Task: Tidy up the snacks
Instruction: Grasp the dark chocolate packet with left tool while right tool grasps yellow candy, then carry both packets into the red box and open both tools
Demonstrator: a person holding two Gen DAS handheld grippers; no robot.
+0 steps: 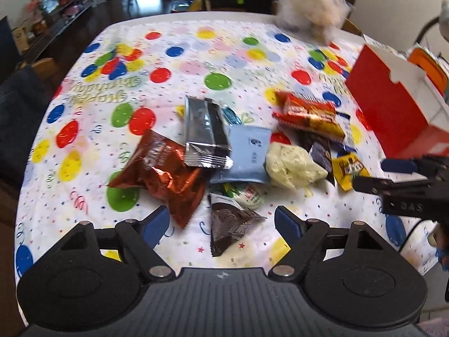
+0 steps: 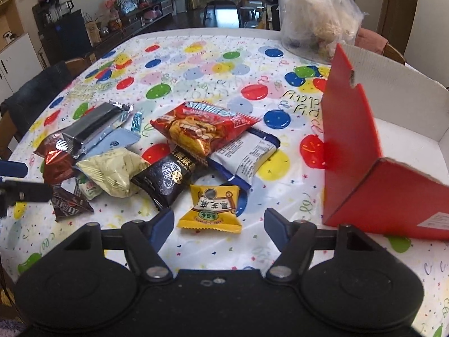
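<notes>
My left gripper [image 1: 223, 221] spread wide, nothing held, low over near edge of snack pile. Brown triangular packet [image 1: 228, 223] lies between its fingers, untouched; copper-red bag [image 1: 165, 174] just beside left finger. My right gripper [image 2: 216, 224] equally wide, empty. Yellow packet [image 2: 212, 206] sits between its fingertips, apart from both. Black packet [image 2: 165, 178], cream pouch [image 2: 113, 170], red snack bag [image 2: 200, 129] heaped behind on balloon tablecloth [image 2: 196, 64]. Red box [image 2: 364, 146] stands open at right, near pile.
</notes>
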